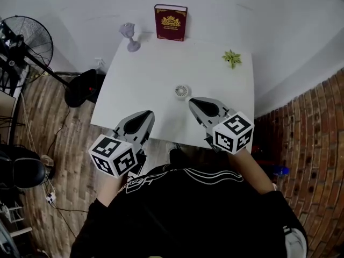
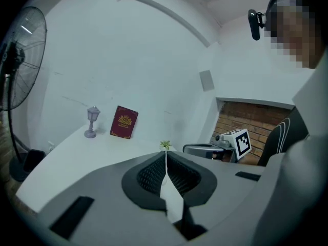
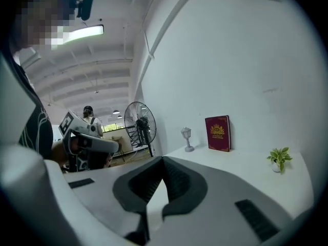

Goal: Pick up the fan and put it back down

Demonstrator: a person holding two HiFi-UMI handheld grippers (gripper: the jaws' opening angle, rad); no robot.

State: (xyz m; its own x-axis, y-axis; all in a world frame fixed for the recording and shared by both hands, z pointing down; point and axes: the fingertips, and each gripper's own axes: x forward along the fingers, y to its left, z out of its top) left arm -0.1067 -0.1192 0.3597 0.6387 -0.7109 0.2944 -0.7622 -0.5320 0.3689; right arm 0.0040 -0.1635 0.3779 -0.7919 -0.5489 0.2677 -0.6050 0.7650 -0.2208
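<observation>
Sitting just ahead of your shut, empty right hand-held gripper, the fan looks light and rigid; pinch its rim.

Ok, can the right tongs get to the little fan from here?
Probably yes: the fan lies alone on the white table, just beyond the right tongs in the head view, with nothing between them. Their jaws are shut and empty, so they must open first.
</observation>
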